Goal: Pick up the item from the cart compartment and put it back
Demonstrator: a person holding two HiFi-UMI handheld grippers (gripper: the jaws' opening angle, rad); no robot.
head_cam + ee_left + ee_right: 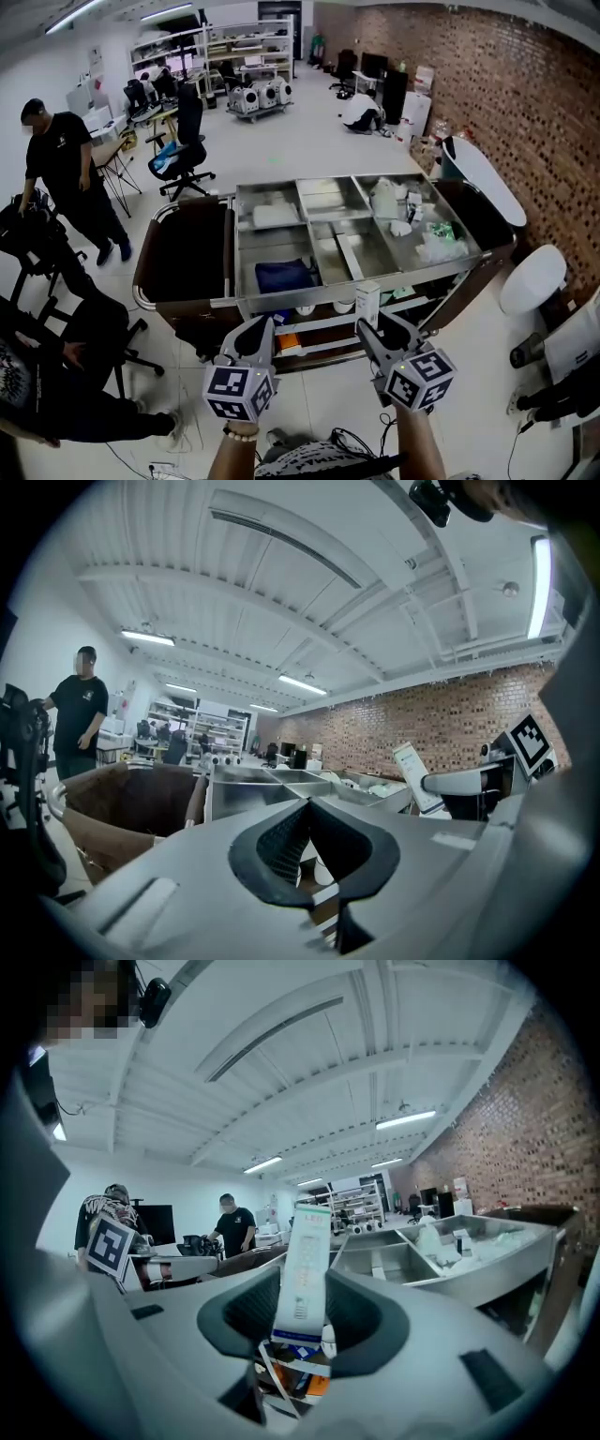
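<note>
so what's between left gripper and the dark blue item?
Head view: only the cart's front rim separates left gripper from dark blue item.

We find the front-middle compartment of the stainless-steel cart tray mostly bare and open from above. A slanted metal strip crosses its left part. A folded dark blue cloth fills the front-left bin. White bottles and crumpled packets crowd the right bin. Upright steel divider walls part the bins. A tall white carton takes up the right gripper's jaw gap.
</note>
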